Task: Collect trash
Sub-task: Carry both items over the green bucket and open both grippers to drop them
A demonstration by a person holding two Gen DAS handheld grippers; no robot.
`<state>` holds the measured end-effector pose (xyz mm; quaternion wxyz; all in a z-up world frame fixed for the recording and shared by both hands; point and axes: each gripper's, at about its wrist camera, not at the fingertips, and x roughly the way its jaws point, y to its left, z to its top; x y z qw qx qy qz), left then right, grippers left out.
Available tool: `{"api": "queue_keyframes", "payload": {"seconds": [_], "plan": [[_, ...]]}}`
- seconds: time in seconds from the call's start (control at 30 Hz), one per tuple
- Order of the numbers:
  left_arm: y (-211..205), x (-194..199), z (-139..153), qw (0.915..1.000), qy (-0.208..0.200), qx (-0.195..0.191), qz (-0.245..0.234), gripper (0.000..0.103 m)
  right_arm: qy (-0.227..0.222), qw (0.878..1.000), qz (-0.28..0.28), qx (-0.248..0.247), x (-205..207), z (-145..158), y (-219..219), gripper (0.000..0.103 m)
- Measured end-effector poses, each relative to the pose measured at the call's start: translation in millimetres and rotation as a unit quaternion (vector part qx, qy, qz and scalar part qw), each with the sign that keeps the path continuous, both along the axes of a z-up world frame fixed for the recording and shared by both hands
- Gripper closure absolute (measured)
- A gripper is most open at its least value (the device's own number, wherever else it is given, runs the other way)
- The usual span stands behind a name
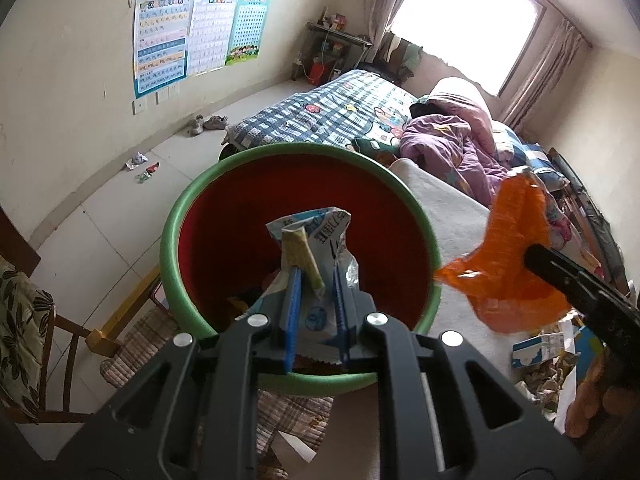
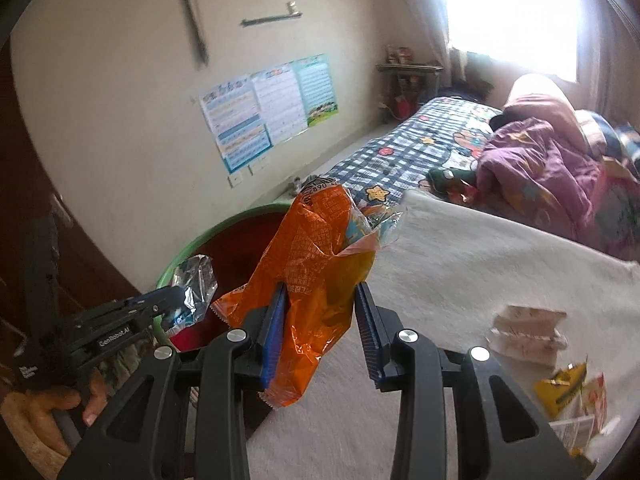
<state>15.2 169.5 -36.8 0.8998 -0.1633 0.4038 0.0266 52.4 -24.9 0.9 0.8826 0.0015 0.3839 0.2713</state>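
Beside the bin (image 1: 188, 216), bed (image 1: 332, 116) and chair (image 1: 24, 320).

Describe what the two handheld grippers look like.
Both are matte black plastic with angular cut-outs and round silver bolts. Each finger carries a blue ribbed pad. The left gripper has white GenRobot.AI lettering on its side. No cables or sleeves show.

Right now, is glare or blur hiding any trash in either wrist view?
Left wrist view: the window is blown out, but the blue-and-white wrapper and the green-rimmed bin read sharp. Right wrist view: the same glare; the orange snack bag is sharp, while the wrappers at lower right are smeared.
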Motion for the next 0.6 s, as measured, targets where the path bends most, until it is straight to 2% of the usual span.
{"api": "queue_keyframes", "payload": {"seconds": [0.6], "plan": [[12, 11, -14, 0.9998, 0.017, -0.011, 0.002, 0.088, -0.001, 0.999, 0.037, -0.033, 14, -24, 44, 0.069]]}}
